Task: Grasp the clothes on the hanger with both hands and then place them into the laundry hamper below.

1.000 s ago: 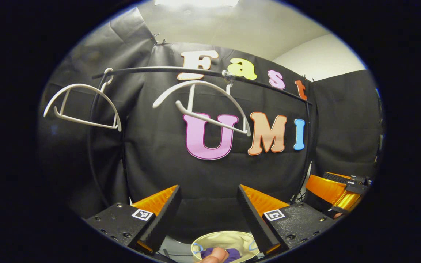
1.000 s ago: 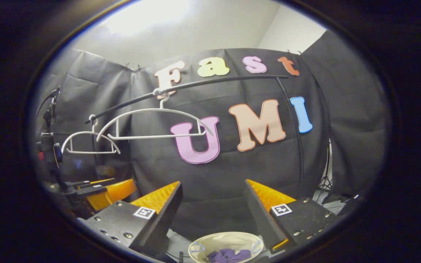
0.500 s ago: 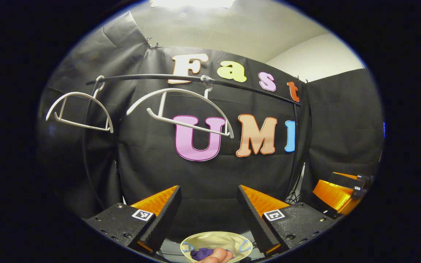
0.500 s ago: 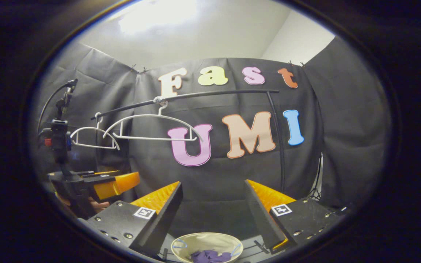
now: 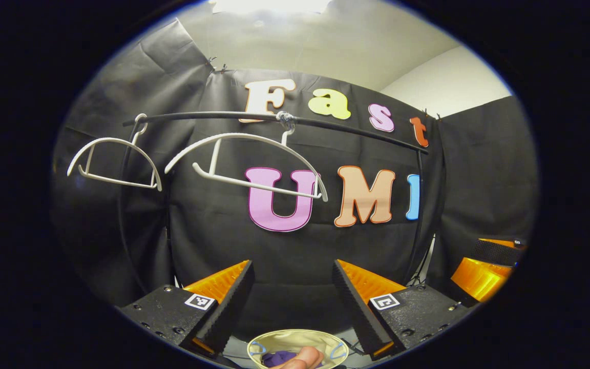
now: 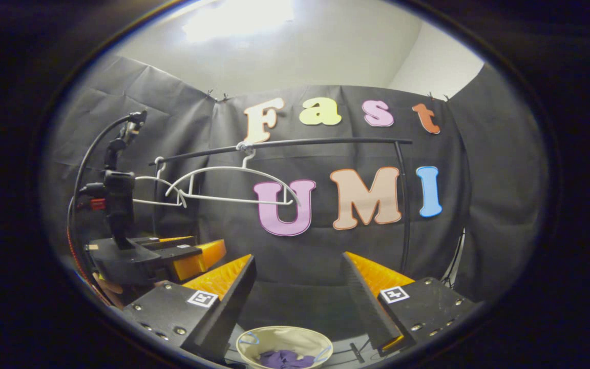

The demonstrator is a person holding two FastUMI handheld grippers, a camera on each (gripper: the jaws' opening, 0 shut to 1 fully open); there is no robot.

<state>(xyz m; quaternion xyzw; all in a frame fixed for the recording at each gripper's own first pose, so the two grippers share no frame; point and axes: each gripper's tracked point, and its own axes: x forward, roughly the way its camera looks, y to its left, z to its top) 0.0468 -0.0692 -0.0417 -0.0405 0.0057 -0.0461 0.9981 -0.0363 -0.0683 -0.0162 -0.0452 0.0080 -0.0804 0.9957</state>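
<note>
The crumpled purple garment [image 6: 283,359] lies in the round beige fabric hamper [image 6: 254,342] at six o'clock. Both white plastic hangers [image 5: 246,159] hang bare, so the left gripper [image 5: 292,300] and right gripper [image 6: 300,300] gape empty, likely finished.

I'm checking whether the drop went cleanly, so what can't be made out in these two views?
- Purple clothes in the round beige laundry hamper: right gripper view, cut by the lower edge; how they lie is unclear.
- Same hamper: left gripper view, a fingertip covers part of the inside.
- Right gripper: left gripper view, cut by the edge.
- Far white plastic hanger: right gripper view, partly behind the left gripper's camera mast.
</note>
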